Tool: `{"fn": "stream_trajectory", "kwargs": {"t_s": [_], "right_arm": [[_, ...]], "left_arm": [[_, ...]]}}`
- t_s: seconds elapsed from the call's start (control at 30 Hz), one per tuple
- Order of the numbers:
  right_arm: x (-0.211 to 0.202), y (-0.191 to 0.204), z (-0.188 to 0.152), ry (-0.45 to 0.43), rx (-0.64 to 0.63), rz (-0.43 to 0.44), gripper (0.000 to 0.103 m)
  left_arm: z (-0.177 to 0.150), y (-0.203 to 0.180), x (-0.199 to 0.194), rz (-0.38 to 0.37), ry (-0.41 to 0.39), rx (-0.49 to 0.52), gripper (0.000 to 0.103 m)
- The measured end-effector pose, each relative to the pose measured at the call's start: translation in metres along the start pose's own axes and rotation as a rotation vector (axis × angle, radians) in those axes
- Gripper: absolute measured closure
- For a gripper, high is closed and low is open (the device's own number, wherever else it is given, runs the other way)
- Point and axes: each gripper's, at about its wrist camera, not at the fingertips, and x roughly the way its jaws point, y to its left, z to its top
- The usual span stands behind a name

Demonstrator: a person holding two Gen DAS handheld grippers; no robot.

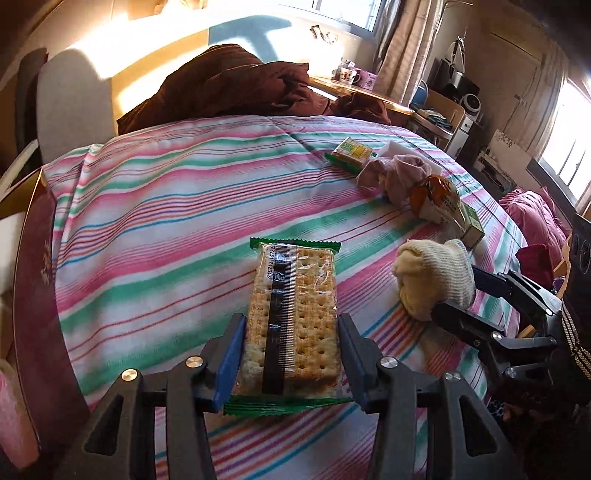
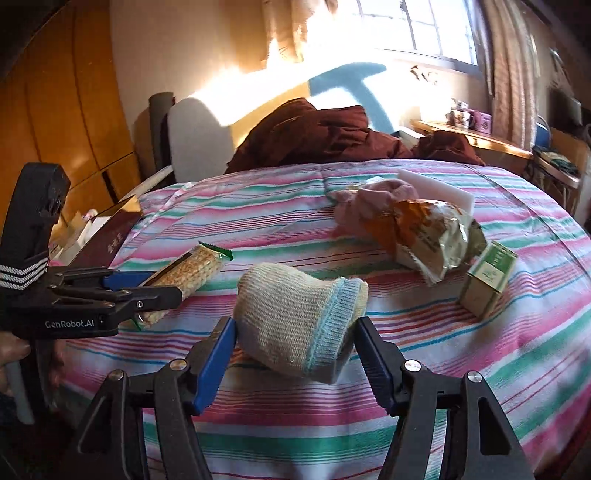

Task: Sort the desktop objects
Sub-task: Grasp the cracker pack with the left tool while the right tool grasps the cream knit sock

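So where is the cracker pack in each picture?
Left wrist view: the cracker pack is bottom centre, clamped in the left gripper.
Right wrist view: it is at the left, sticking out of that gripper.
Shared landmark: the cream sock beside it.

Bright sun comes in through the window (image 2: 424,29) at the top and glares on the wall (image 2: 258,92). The edges bend round and go dark. Both pictures look a bit soft.
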Motion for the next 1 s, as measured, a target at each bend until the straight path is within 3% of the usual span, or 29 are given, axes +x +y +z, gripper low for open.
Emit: {"fn": "stream_trajectory", "kwargs": {"t_s": [0.1,0.23,0.43,0.53,0.67,0.87,1.0], "right_arm": [[0.002,0.01,0.001,0.015,-0.047,-0.005,0.028],[-0.003,0.004,-0.001,0.007,0.021,-0.022,0.012],[-0.008,0.007,-0.001,-0.029,0.056,-0.074,0.0],[-0.004,0.008,0.004,-0.025,0.092,-0.104,0.0],[0.006,0.012,0.011,0.003,0.119,-0.16,0.014],[0.021,0.013,0.011,0.041,0.151,-0.16,0.014],[0.027,0.013,0.009,0.051,0.14,-0.169,0.025]], "left_arm": [[-0.004,-0.002,-0.002,-0.015,-0.012,0.006,0.047],[-0.004,-0.004,-0.002,-0.054,-0.018,0.031,0.038],[-0.004,0.0,-0.001,-0.051,-0.017,0.057,0.038],[-0.004,0.006,-0.001,-0.076,-0.021,0.023,0.038],[-0.003,0.01,0.0,-0.098,-0.019,0.002,0.038],[-0.001,0.0,0.002,-0.035,-0.017,0.081,0.038],[-0.001,-0.004,0.005,-0.007,-0.017,0.117,0.038]]}}
